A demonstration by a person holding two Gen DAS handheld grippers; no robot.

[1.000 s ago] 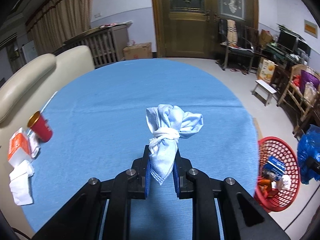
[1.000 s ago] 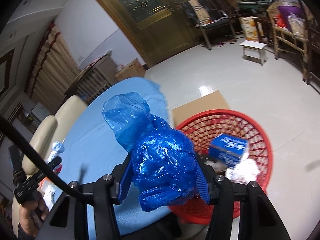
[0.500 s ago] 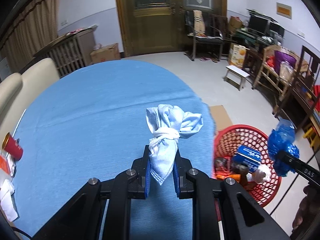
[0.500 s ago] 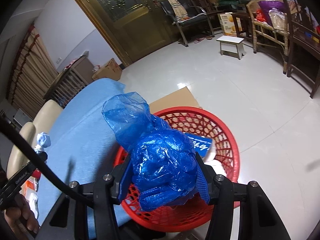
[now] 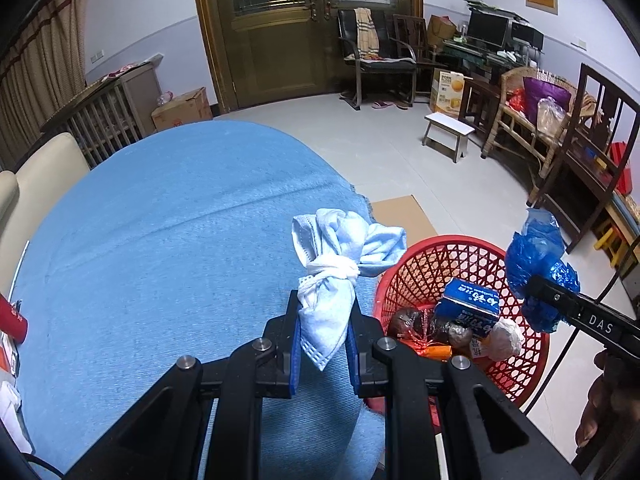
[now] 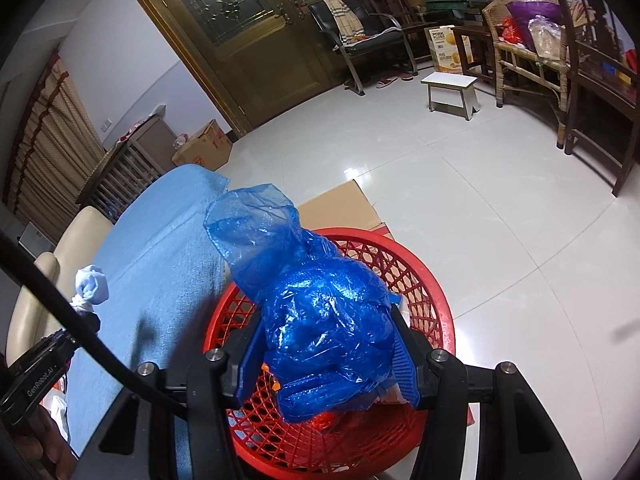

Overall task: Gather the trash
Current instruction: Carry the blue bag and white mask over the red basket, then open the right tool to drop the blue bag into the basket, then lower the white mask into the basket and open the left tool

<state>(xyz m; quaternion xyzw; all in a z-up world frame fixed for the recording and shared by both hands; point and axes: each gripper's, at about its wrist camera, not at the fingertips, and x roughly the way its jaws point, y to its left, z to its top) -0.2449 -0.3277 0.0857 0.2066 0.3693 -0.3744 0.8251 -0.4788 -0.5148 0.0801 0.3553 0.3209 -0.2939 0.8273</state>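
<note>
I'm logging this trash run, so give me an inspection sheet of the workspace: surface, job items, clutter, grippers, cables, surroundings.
Surface: blue tablecloth, mostly bare.
Job's things: knotted face mask; blue plastic bag; red basket on the floor holding a blue carton and other trash.
Clutter: red cup at the table's left edge.
Grippers: left gripper shut on the mask over the table edge; right gripper shut on the bag above the basket.
Cables: black cable crossing the right wrist view.
Surroundings: wooden door, chairs, stool.
</note>
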